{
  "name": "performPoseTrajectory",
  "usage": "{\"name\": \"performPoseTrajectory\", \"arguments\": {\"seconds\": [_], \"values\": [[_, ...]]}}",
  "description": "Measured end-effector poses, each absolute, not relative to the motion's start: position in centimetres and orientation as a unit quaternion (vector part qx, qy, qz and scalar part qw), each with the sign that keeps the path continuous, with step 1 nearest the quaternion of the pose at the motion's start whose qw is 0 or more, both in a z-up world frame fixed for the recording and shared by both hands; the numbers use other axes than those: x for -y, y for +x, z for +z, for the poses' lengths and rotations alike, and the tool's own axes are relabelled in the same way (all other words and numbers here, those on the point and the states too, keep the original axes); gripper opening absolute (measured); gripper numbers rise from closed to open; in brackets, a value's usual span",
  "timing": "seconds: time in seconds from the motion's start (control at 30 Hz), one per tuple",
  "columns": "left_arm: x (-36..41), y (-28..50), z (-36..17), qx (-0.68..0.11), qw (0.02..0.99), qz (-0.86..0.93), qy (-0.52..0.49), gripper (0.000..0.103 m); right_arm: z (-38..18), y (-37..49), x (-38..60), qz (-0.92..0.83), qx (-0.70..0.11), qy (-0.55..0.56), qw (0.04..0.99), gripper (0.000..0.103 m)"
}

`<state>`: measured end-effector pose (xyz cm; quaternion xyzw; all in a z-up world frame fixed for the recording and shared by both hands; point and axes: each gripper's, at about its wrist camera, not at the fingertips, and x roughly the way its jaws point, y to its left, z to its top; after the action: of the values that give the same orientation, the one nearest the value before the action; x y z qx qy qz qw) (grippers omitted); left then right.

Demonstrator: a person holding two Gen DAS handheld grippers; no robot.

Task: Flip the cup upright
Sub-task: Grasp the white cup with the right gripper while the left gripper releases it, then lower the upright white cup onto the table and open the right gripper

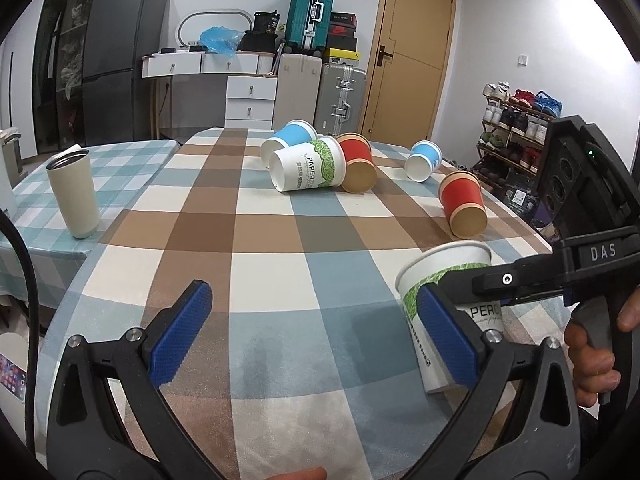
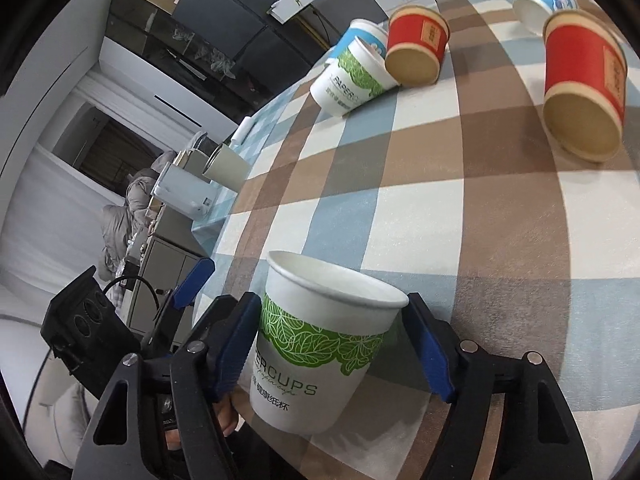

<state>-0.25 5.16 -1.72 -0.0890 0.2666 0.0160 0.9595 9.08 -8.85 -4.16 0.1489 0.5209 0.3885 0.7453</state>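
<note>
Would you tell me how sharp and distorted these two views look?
Left wrist view: sharp throughout, fisheye bending the checked tablecloth outward, soft shadow under the open left gripper. Right wrist view: horizon tilted, held white cup crisp, nearest red cup slightly blurred.

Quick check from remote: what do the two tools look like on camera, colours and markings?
Both are black plastic frames with silver screws and ribbed blue fingers. The right tool carries white "DAS" lettering and a green light on its camera block. A black cable runs beside the left tool.
</note>
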Motion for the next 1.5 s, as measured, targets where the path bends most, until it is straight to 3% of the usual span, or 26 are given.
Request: {"name": "performPoseTrajectory", "arguments": {"seconds": [0.4, 0.43, 1.5], "values": [[-4.0, 0.0, -1.9, -0.266, 0.961, 0.0, -0.077, 0.102, 0.0, 6.6, 8.9, 0.313, -0.339, -0.008, 0.887, 0.074], [-3.9, 0.0, -1.9, -0.266, 0.961, 0.0, -0.075, 0.102, 0.0, 6.6, 8.7, 0.307, -0.33, -0.018, 0.892, 0.067], [-3.9, -0.1, -1.9, -0.264, 0.961, 0.001, -0.076, 0.102, -0.7, 3.6, 9.0, 0.335, -0.318, -0.072, 0.884, 0.066]]}}
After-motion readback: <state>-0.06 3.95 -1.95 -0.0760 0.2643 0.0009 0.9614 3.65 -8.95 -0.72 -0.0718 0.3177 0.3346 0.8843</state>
